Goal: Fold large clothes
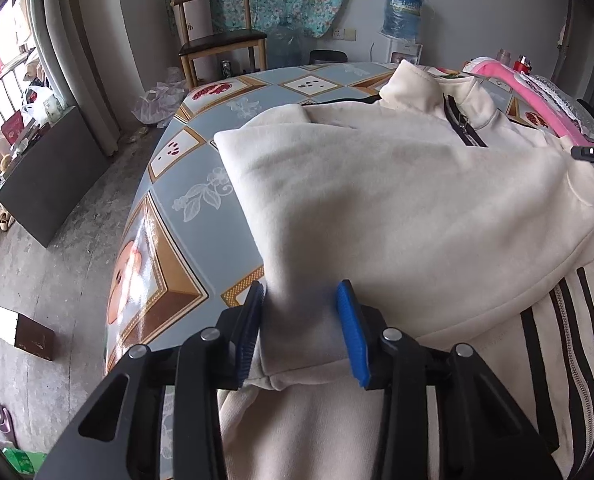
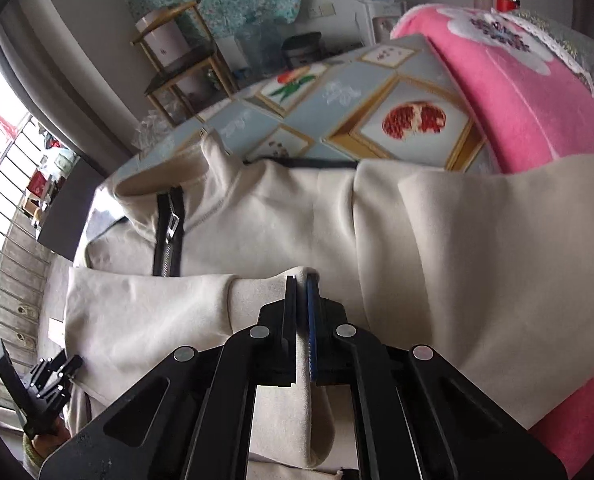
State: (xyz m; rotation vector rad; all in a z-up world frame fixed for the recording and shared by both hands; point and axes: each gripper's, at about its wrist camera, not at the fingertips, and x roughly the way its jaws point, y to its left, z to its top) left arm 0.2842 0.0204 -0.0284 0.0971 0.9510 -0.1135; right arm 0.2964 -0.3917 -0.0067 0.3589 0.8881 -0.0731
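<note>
Cream jacket [image 1: 397, 200] runs off bottom and right edges in the left wrist view; its hem isn't visible. Left gripper [image 1: 301, 312]: the pads hide the cloth bunched betw. them. Right gripper [image 2: 301, 292]: blue pad edge-on, fold pinched there mostly hidden. Table [image 2: 377, 92] far half is blurred; small items behind the pink blanket [image 2: 517, 100], possibly a lighter, too small to tell.

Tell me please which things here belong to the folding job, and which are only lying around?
Part of the job:
- cream jacket
- left gripper, closed on a cuff
- right gripper, shut on a fold of the jacket

Only lying around:
- pink blanket
- wooden chair
- water bottle
- red lighter
</note>
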